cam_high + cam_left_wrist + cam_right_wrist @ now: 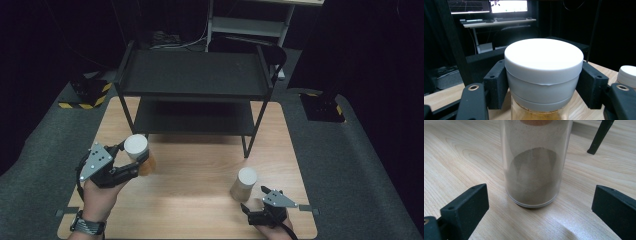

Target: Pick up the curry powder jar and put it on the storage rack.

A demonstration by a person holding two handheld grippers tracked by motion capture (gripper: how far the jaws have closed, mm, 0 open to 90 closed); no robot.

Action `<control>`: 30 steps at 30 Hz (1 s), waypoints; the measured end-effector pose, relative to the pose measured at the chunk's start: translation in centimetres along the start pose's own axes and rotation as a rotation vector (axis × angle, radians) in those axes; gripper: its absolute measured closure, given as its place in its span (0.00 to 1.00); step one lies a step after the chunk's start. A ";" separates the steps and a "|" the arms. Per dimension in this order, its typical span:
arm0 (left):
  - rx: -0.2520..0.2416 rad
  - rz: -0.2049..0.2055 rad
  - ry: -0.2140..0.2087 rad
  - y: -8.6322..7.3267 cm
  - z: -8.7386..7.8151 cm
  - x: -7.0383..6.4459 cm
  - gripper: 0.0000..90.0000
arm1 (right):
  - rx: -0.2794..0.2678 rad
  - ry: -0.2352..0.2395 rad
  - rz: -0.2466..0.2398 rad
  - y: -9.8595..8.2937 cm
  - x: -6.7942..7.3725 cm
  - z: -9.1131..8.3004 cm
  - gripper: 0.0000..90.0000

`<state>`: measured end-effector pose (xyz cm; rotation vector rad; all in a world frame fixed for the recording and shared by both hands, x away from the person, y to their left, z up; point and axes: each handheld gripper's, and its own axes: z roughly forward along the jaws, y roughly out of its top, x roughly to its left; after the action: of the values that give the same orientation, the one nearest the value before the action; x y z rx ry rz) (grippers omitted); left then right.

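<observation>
clear plastic jars w/ white lids: 2. left gripper [131, 161] clamped on lid of amber jar [140, 156], front-left of black shelf rack [195, 95]. right gripper [252, 202] spread wide apart, grey-powder jar [243, 184] just ahead, upright on wood table [195, 200], front of rack.

Your left claw [131, 161] matt black plastic, its jar [544, 82] clear glossy with smooth matt white plastic lid [544, 56], your right-side jar [534, 162] clear, dusty inside, surface [461, 157] pale wood-grain laminate, shelf rack [195, 75] matt black metal
</observation>
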<state>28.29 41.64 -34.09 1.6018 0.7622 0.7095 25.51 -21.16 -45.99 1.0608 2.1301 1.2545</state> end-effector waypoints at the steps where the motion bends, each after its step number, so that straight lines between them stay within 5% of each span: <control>1: -0.003 0.002 -0.001 0.1 0.0 0.0 0.38 | 0.001 0.000 0.000 0.0 0.0 0.0 0.01; 30: -0.067 0.020 -0.027 6.9 1.8 -0.1 0.38 | -0.001 0.007 0.008 0.0 -0.2 0.0 0.01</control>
<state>30.29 39.64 -27.50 1.5571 0.6968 0.7193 25.63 -21.33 -46.01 1.0673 2.1315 1.2647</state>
